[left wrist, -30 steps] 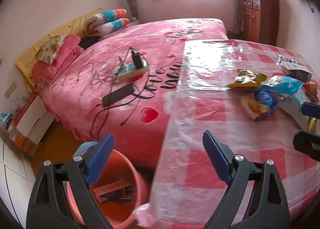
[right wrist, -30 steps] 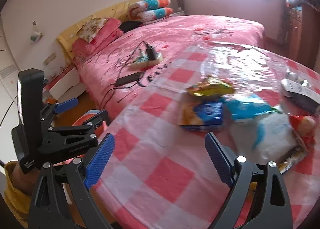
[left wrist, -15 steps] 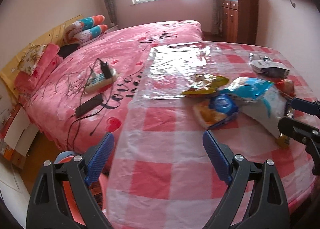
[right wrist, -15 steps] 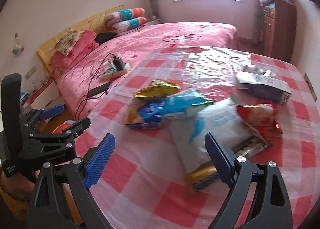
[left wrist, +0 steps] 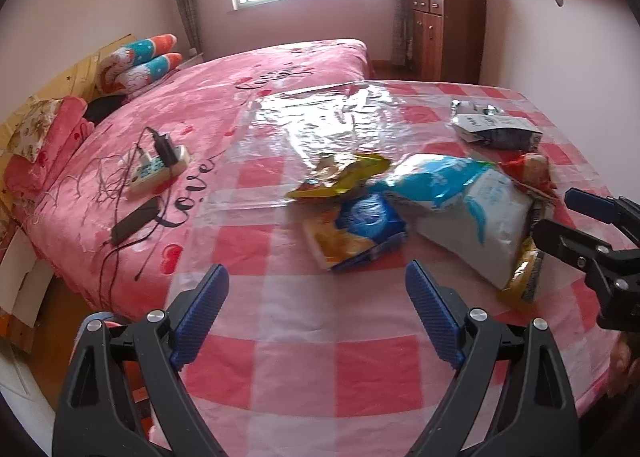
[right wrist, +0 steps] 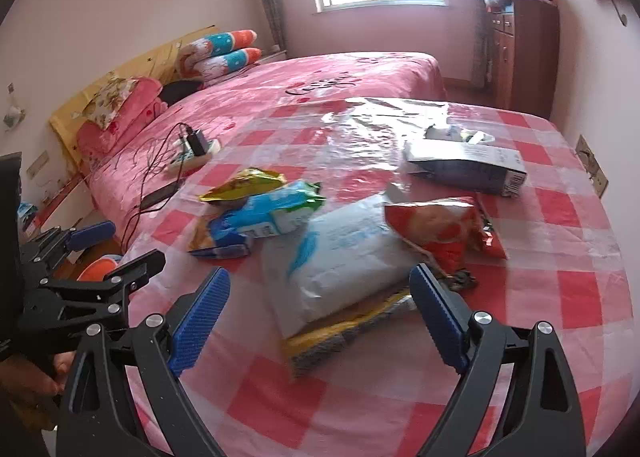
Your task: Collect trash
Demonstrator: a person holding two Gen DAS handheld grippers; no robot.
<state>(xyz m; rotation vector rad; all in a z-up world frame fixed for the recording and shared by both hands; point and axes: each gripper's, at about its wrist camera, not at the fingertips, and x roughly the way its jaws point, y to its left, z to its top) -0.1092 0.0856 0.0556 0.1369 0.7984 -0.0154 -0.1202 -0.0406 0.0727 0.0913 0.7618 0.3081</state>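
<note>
Snack wrappers lie in a heap on the pink checked tablecloth (left wrist: 304,373): a blue and orange packet (left wrist: 356,229), a gold wrapper (left wrist: 344,173), a large white and blue bag (right wrist: 344,253), a red chip bag (right wrist: 440,229) and a yellow packet (right wrist: 340,333) under the white bag. A dark carton (right wrist: 464,165) lies further back. My left gripper (left wrist: 316,309) is open and empty, just short of the blue and orange packet. My right gripper (right wrist: 320,313) is open and empty over the white bag's near edge.
An orange bucket (right wrist: 98,269) stands on the floor left of the table. The pink bed (left wrist: 240,97) holds a power strip (left wrist: 160,165), cables and a black phone (left wrist: 134,219). A wooden cabinet (left wrist: 448,33) stands at the back right.
Both grippers swung right, away from the bucket and toward the wrapper heap. The bucket has left the left wrist view. Both stayed open and empty.
</note>
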